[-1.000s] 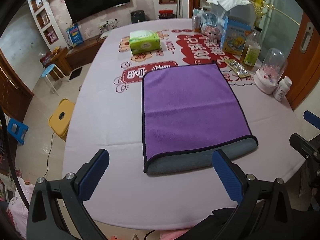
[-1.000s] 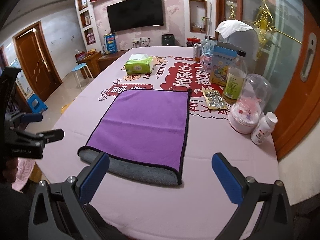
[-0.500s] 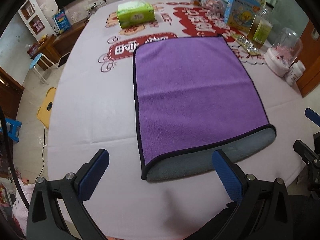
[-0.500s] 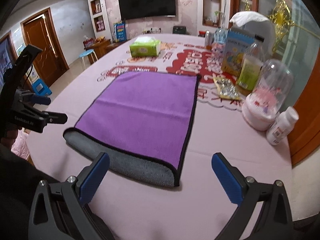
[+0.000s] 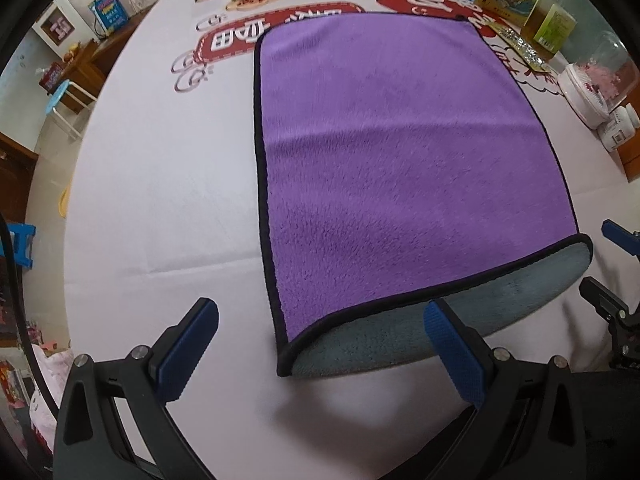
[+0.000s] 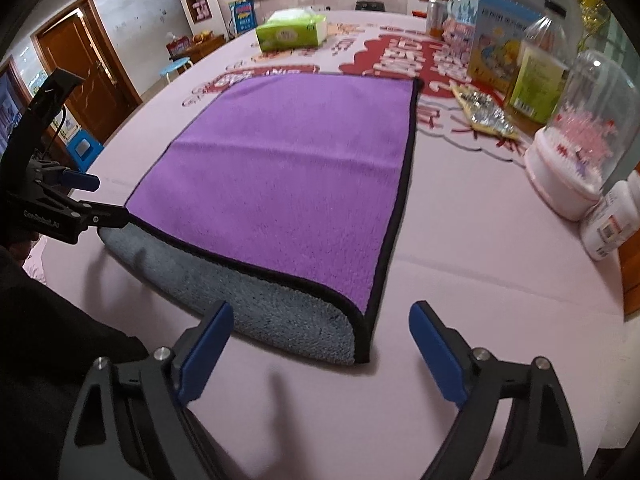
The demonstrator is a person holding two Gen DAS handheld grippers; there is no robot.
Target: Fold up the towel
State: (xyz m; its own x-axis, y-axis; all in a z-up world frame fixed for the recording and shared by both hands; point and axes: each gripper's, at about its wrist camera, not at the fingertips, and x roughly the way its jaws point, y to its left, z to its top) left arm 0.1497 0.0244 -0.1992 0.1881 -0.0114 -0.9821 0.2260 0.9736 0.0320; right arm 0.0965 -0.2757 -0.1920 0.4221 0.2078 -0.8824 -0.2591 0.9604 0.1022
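Observation:
A purple towel [image 5: 400,160] with black trim lies folded on the pink tablecloth [image 5: 160,200], its grey underside [image 5: 400,340] showing along the near fold. It also shows in the right wrist view [image 6: 288,168]. My left gripper [image 5: 320,344] is open, low over the near left corner of the fold. My right gripper [image 6: 320,340] is open, low over the near right corner. The left gripper also shows in the right wrist view [image 6: 76,196] at the towel's left corner. Both are empty.
A green tissue box [image 6: 292,32] sits at the far side. At the right stand a blue box [image 6: 504,36], a bottle [image 6: 536,80], a domed pink jar [image 6: 580,140], a white pill bottle [image 6: 612,224] and a foil packet [image 6: 484,112].
Both grippers have moved down and forward toward the towel's near fold, so the towel looks larger and closer. The towel has not moved.

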